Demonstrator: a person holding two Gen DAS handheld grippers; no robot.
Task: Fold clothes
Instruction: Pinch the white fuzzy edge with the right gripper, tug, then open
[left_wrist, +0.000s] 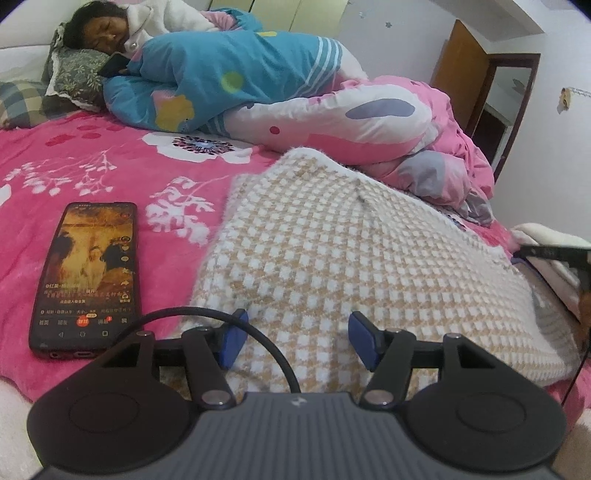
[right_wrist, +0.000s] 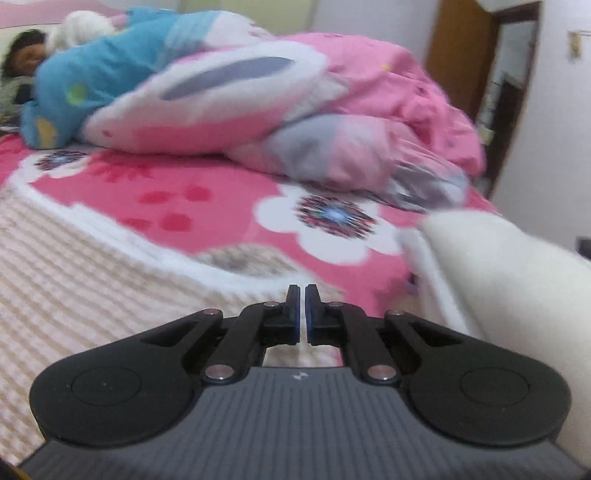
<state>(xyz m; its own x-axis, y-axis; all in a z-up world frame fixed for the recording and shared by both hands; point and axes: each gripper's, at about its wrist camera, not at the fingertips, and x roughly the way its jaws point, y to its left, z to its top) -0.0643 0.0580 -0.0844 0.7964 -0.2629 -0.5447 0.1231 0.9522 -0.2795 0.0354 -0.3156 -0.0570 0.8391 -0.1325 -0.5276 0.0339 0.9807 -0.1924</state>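
Observation:
A fuzzy tan-and-white checked garment (left_wrist: 351, 258) lies spread on the pink floral bed. My left gripper (left_wrist: 295, 338) is open, its blue pads apart just above the garment's near edge, holding nothing. In the right wrist view the same garment (right_wrist: 74, 280) covers the lower left. My right gripper (right_wrist: 299, 314) is shut with nothing visible between its pads, above the garment's right edge. A cream fleece piece (right_wrist: 498, 280) hangs or lies at the right. The right wrist view is motion-blurred.
A phone (left_wrist: 86, 280) with a lit screen lies on the pink blanket (left_wrist: 92, 166) left of the garment. A person (left_wrist: 107, 29) sleeps at the bed's far side under a blue and pink quilt (left_wrist: 332, 114). A wooden door (left_wrist: 465, 66) stands at the back right.

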